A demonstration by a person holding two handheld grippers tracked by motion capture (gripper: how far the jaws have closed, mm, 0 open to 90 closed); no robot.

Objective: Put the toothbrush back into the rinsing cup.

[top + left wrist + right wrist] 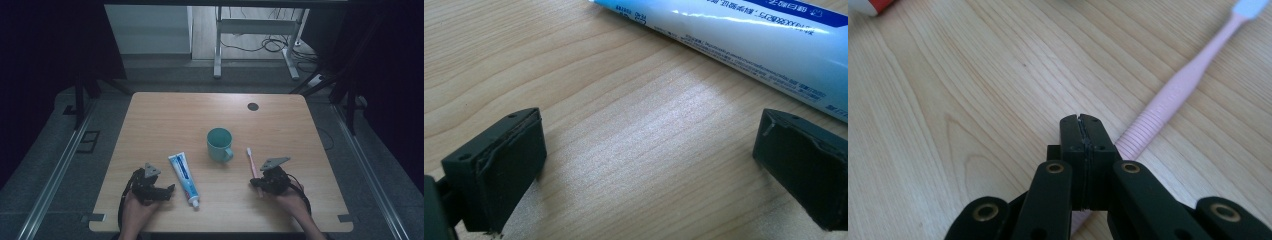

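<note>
Your right gripper [256, 183] rests at the table's [165, 115] near right, jaws pressed together over the pink toothbrush [251, 165] handle, though whether they pinch it cannot be told; the brush runs toward 12 o'clock. Your left gripper [170, 190] sits wide open and empty, the toothpaste tube [183, 179] just at its 3 o'clock. A teal mug [219, 144] stands at 11 o'clock from the toothbrush.

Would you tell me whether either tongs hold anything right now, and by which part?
Left tongs: open, nothing held. Right tongs: shut over the toothbrush handle; whether they grip it cannot be told.
</note>
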